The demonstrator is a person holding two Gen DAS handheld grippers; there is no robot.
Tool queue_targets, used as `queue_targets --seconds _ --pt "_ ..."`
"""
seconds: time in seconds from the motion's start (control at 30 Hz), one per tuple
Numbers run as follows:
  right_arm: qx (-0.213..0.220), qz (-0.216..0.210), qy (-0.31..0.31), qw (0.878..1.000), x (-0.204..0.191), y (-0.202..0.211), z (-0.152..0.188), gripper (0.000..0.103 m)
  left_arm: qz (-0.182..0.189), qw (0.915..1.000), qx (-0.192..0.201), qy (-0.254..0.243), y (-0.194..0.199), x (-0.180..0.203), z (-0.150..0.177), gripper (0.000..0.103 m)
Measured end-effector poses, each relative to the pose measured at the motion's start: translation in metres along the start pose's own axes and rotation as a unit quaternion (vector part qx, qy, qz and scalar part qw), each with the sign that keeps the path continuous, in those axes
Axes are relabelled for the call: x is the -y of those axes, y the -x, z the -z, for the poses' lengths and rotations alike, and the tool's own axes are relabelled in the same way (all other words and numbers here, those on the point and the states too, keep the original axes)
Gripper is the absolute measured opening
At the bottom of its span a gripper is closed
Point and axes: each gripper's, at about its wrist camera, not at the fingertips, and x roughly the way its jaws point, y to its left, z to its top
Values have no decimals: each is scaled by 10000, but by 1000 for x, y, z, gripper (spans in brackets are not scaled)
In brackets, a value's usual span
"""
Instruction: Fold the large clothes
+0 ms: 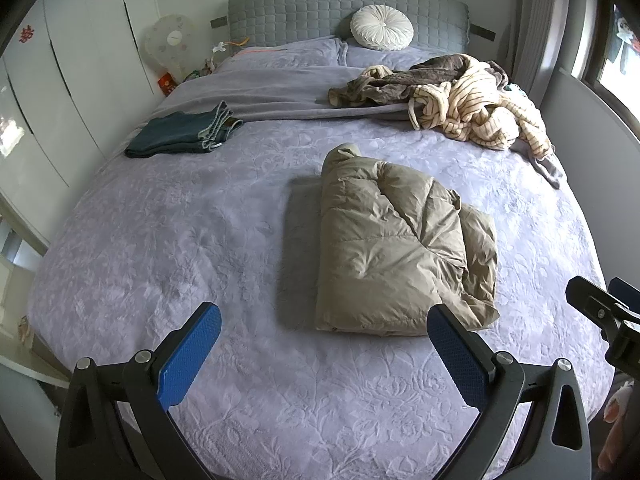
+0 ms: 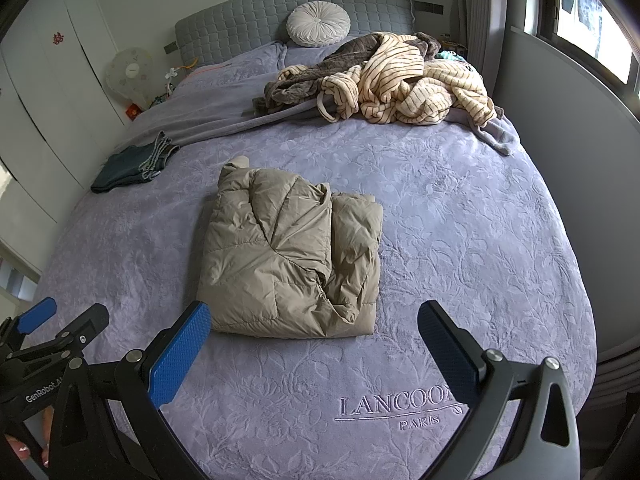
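**Folded puffer jacket lies mid-bed, both claws spread wide and empty**

At the far left of the left wrist view, white wardrobe doors [image 1: 60, 80] line the wall, with a pale fan [image 1: 168, 42] standing beside the grey headboard [image 1: 344, 10]. On the left part of the bed [image 1: 160, 240], in the upper left of the frame, sits a pair of folded jeans [image 1: 182, 136]. Low in the frame, the left claw [image 1: 325, 354] hangs above the lilac bedspread, its blue pads far apart with nothing between them.

In the middle of the frame rests the tan puffer jacket [image 1: 396, 248], folded into a thick bundle, apart from the other clothes. Above it, a round white cushion [image 1: 382, 27] leans on the headboard. In the upper right, a crumpled heap of striped and brown robes [image 1: 460, 96] lies near the pillows, unfolded.

In the right wrist view the jacket [image 2: 292, 256] lies centre-left, and the right claw [image 2: 314, 352] is likewise wide open and holds nothing, just short of the jacket's near edge. Stitched lettering [image 2: 400, 404] shows on the bedspread between its fingers. A window [image 2: 592, 12] fills the upper right corner.
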Motion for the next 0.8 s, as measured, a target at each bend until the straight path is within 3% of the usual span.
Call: queue_targets --seconds 0.8 --pt "-2 12 -8 10000 -1 1 1 103 6 10000 -11 55 -2 -16 -1 103"
